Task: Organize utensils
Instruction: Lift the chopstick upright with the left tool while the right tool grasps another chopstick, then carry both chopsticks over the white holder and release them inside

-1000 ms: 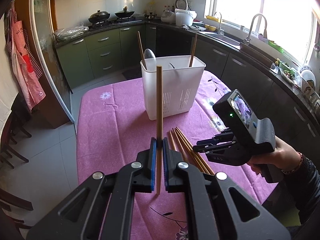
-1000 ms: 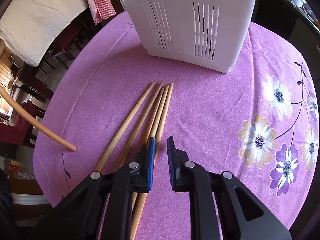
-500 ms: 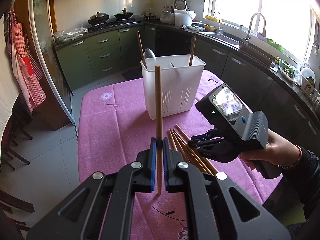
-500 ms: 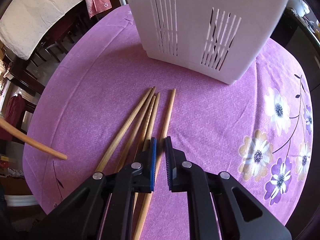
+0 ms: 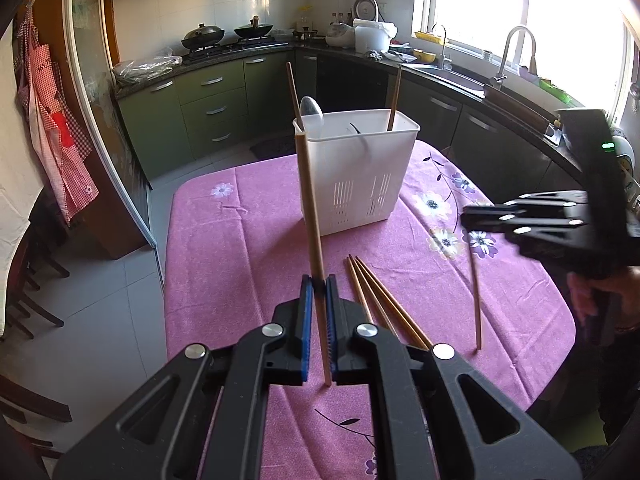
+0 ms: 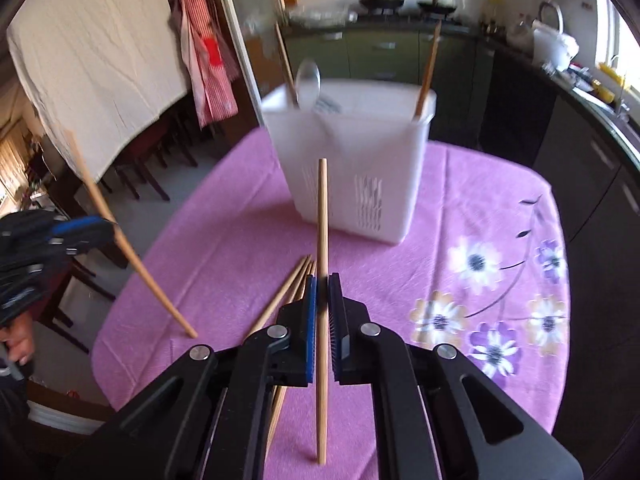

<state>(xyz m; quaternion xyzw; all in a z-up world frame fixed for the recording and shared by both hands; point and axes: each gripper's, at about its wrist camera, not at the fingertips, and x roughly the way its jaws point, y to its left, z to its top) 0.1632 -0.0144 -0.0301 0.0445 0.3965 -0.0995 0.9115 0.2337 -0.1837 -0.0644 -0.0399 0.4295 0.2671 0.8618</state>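
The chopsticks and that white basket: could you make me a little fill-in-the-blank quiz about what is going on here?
1. Each hand-held gripper, left and right, is shut on one ____.
2. The loose chopsticks lie on a ____ flowered tablecloth.
3. The white basket stands ____ on the table.
4. Beside the chopsticks standing in the basket, a metal ____ pokes out.

Missing words: chopstick; purple; upright; spoon

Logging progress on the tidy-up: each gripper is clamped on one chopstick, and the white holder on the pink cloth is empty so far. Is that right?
Not quite: the white holder is not empty. The left wrist view shows two chopsticks and a spoon already standing in it. The rest holds: the left gripper and the right gripper are each clamped on one chopstick, and the holder stands on the pink cloth.
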